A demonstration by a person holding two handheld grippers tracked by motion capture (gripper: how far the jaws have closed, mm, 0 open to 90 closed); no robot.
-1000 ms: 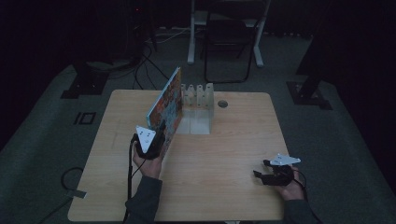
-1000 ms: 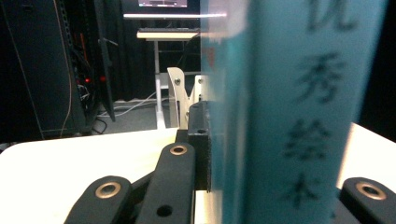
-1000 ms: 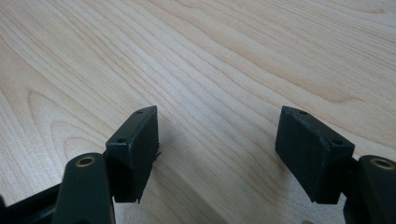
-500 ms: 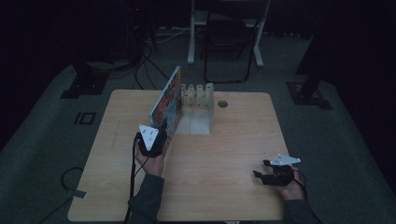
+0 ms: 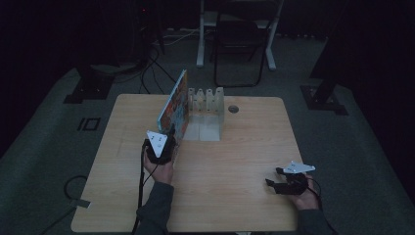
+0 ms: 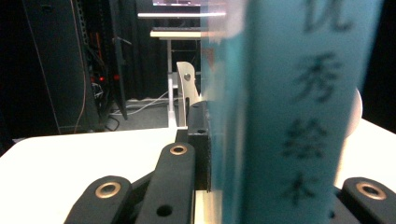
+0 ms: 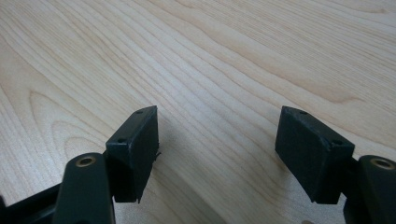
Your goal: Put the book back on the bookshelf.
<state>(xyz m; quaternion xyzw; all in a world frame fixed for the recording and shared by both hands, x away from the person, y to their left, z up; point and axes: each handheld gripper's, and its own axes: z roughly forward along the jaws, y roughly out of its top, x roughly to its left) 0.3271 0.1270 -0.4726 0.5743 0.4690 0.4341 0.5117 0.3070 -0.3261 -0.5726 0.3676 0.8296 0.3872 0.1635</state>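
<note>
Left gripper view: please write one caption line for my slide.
Left gripper clamps a teal book by its spine, above the table.

A light wooden table (image 5: pixel 230 176) with rounded corners stands on a dark floor (image 5: pixel 44 147). Near its far edge sits a white slotted rack (image 5: pixel 205 100) on a flat white base. Just beside the rack, on its left, a colourful picture book (image 5: pixel 175 107) stands on edge. A small round hole (image 5: pixel 233 108) lies right of the rack.

Matt pale wood-grain table (image 7: pixel 243 56), glossy book cover (image 6: pixel 299 116), translucent plastic rack (image 5: pixel 206 100)
</note>
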